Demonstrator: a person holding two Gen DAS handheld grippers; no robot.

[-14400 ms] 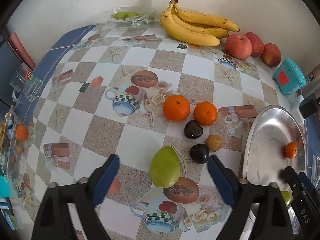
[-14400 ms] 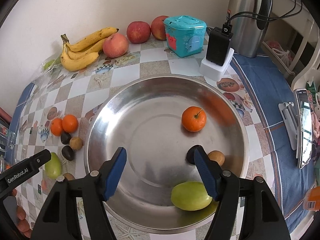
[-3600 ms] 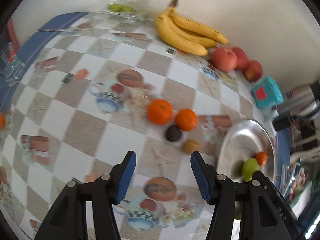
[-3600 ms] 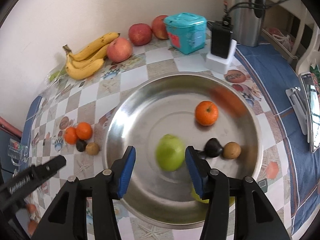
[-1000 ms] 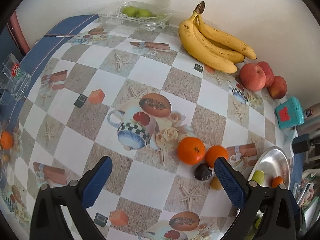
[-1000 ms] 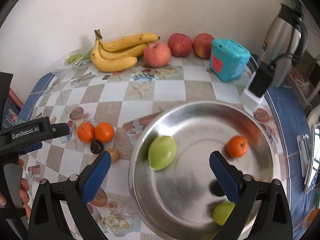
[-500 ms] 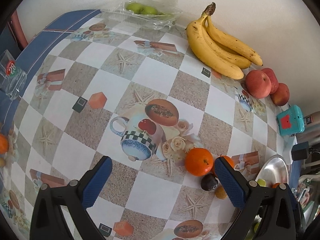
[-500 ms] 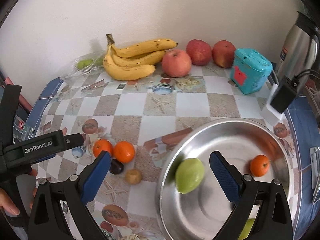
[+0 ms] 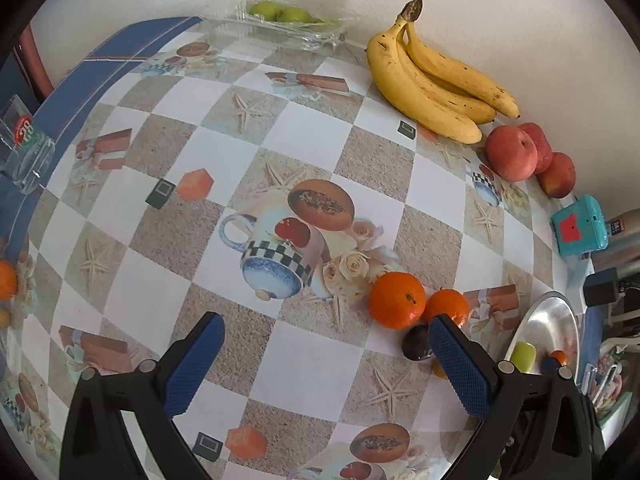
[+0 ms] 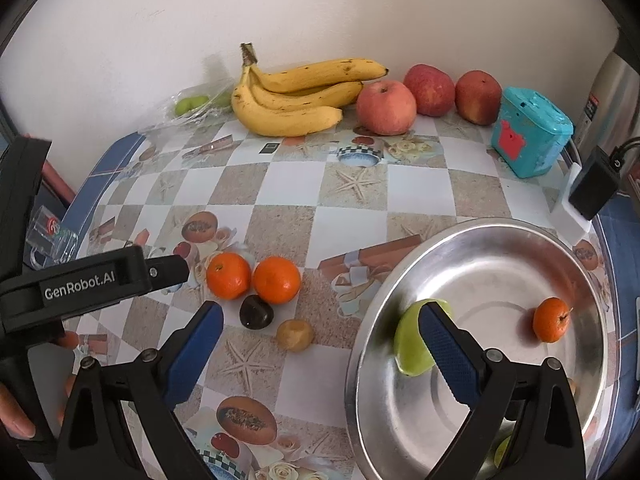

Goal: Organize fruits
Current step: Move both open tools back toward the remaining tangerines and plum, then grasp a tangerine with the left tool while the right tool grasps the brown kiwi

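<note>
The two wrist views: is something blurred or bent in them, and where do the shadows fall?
Left wrist view: sharp, but the fisheye bends the checkered table into a dome; the bananas cast a soft shadow on the wall. Right wrist view: the green fruit in the metal bowl is smeared by motion, while the oranges beside it stay crisp.

The table (image 10: 420, 192) (checkered cloth) carries bananas (image 10: 296, 96), apples (image 10: 386, 108), oranges (image 10: 252, 276), a steel bowl (image 10: 500, 236).
</note>
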